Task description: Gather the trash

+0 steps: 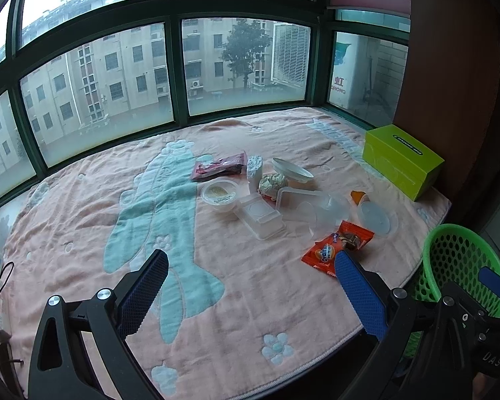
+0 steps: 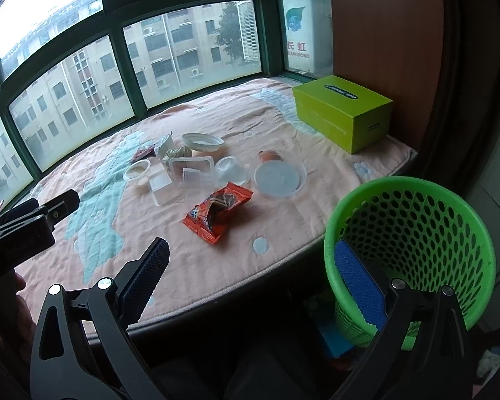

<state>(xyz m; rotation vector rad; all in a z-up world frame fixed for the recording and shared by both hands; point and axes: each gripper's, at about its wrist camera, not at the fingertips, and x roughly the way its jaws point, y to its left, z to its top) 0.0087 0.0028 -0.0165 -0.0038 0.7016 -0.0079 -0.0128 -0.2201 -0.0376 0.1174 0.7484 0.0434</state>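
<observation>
We hold both grippers released and empty: the left gripper [image 1: 250, 286] low in its frame above the pink blanket [image 1: 83, 206], the right gripper [image 2: 253, 276] low in its own view. The trash sits mid-frame: an orange wrapper [image 2: 216, 215] nearest us, clear plastic cups and lids [image 2: 280, 175] behind. The green basket [image 2: 413, 233] stands at lower right, off the blanket's edge. Risks, we judge: thin cups slipping or crushing under a pinch, the light basket tipping if bumped, and the green box [image 2: 343, 110] being mistaken for rubbish.
</observation>
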